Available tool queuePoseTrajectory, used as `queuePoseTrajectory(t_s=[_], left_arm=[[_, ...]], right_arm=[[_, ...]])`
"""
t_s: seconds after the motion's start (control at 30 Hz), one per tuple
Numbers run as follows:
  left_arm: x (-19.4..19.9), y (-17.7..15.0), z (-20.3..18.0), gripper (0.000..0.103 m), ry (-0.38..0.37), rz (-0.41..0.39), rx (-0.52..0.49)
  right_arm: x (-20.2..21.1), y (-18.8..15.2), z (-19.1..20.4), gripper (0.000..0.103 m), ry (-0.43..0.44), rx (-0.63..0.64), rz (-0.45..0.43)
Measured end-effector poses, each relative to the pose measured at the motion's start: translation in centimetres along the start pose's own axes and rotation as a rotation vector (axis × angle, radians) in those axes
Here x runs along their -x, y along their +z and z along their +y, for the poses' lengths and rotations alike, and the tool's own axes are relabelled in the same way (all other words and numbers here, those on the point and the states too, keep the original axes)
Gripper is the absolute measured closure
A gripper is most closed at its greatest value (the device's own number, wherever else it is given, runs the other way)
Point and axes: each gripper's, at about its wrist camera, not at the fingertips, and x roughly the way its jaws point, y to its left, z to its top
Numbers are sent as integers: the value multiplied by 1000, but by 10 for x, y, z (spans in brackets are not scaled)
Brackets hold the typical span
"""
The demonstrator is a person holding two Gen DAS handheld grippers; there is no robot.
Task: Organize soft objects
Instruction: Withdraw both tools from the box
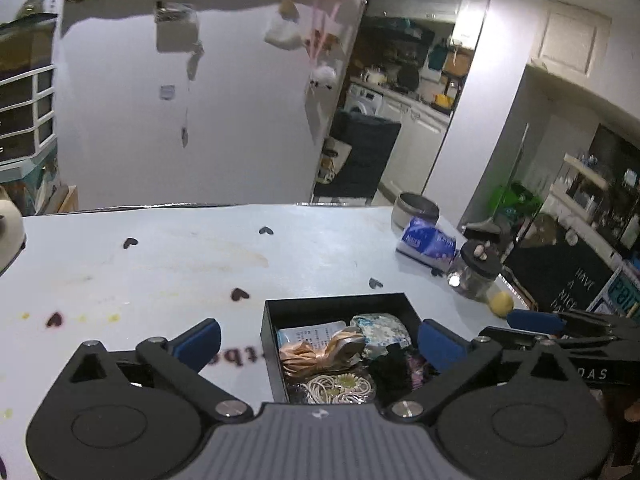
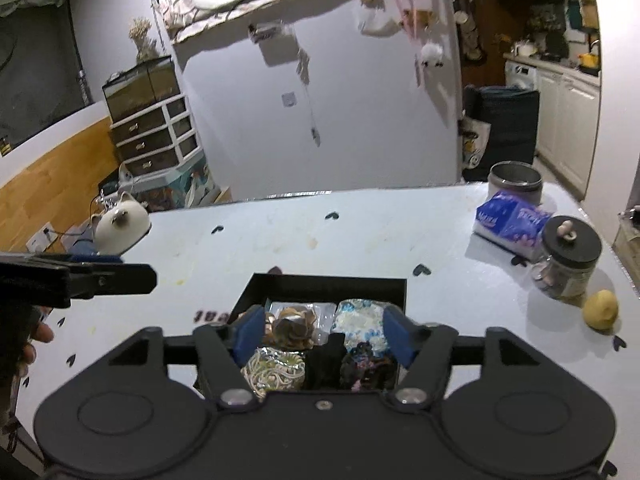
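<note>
- The soft objects [image 2: 320,344] lie packed in an open black box [image 2: 326,284] on the white counter [image 2: 360,236], at lower centre of the right wrist view; in the left wrist view the box [image 1: 336,304] sits lower centre, shifted right.
- Right tongs [image 2: 324,334] hover over the box, the pile showing between the blue pads [image 2: 250,334]; left tongs [image 1: 318,344] hang nearer the camera, the left pad over bare counter and the right pad over the box's right edge.
- Items visible: a copper ribbon bow [image 1: 316,354], a pale blue floral pouch [image 2: 360,320], a cream coiled bundle [image 2: 274,370], a black cloth [image 2: 324,360] and a dark flowered piece [image 2: 366,364].
- The box's long axis runs from the camera toward the far counter edge; single items show no clear heading.
- Left tongs are spread very wide and grip nothing.
- Right tongs are parted about midway, empty; whether the pads brush the pile cannot be told.
</note>
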Motion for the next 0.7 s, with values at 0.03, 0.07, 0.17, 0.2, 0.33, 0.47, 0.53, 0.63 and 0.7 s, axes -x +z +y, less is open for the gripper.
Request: queuePoseTrajectory(t_s=[0.03,0.07,0.17,0.2,0.33,0.47,0.53,0.63,0.7], left_arm=[[6,-1,1,0,19,-7,7],[12,-3,2,0,21,-17,12],[29,-11,7,0,33,-35,33],[35,-14,8,0,42,-44,35],[55,-28,12,0,63,-64,48],[71,-42,12,0,63,-81,26],[78,-48,12,0,67,-92,19],[87,-57,11,0,79,-102,16],[92,-64,9,0,103,-108,4]], right_arm=[[4,-1,2,33,-5,1,-8],[8,-2,4,29,-13,2,-16],[18,-7,12,21,-42,-4,-39],[20,-9,14,20,-47,-9,-45],[33,-17,26,9,-73,-15,-69],[46,-26,37,3,-90,-11,-98],[54,-31,44,0,-96,-6,-108],[63,-39,51,0,-107,1,-124],[69,-44,55,0,-114,0,-132]])
